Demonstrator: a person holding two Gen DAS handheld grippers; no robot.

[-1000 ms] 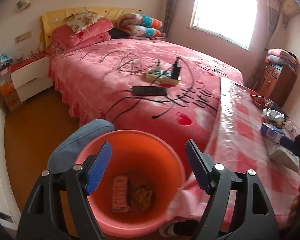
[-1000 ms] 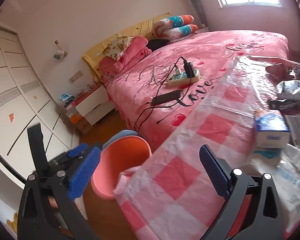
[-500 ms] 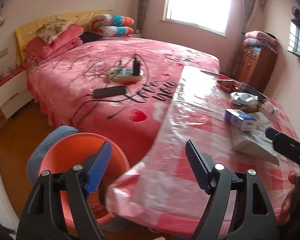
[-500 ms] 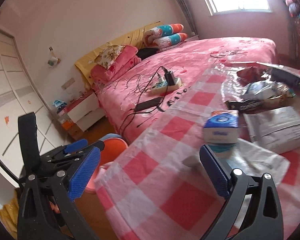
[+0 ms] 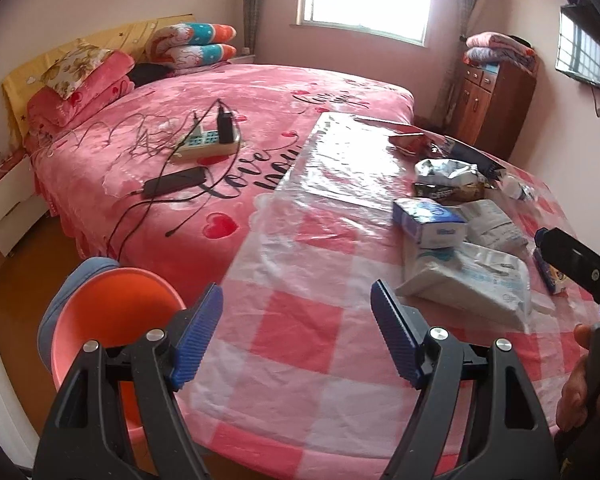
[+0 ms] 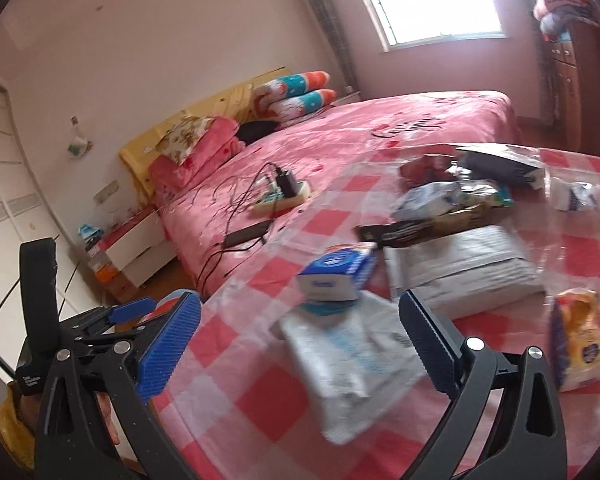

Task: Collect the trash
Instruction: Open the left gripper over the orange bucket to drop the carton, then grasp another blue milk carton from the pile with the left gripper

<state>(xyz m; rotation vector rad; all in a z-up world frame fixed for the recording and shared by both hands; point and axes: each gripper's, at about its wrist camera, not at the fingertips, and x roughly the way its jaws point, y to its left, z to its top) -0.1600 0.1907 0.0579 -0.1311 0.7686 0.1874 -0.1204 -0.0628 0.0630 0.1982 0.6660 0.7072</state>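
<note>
An orange bin (image 5: 112,312) stands on the floor at the table's left corner. My left gripper (image 5: 296,336) hangs open over the near edge of the checked tablecloth (image 5: 300,320), nothing between its fingers. Trash lies on the table: a blue and white box (image 5: 430,224) (image 6: 336,274), a white plastic wrapper (image 5: 468,280) (image 6: 356,352), a grey mailer (image 6: 460,268), a dark packet (image 6: 424,230), a silver crumpled bag (image 5: 446,170) and a yellow snack bag (image 6: 580,340). My right gripper (image 6: 300,340) is open just above the white wrapper, empty.
A pink bed (image 5: 228,128) with a power strip (image 5: 206,144), a phone (image 5: 176,182) and cables lies beyond the table. A white nightstand (image 5: 4,196) stands far left, a brown cabinet (image 5: 496,108) far right. A blue stool (image 5: 72,280) sits behind the bin.
Both grippers swung right, away from the orange bin and over the table. The bin slid from centre to the lower left of the left wrist view. The table trash came closer in the right wrist view.
</note>
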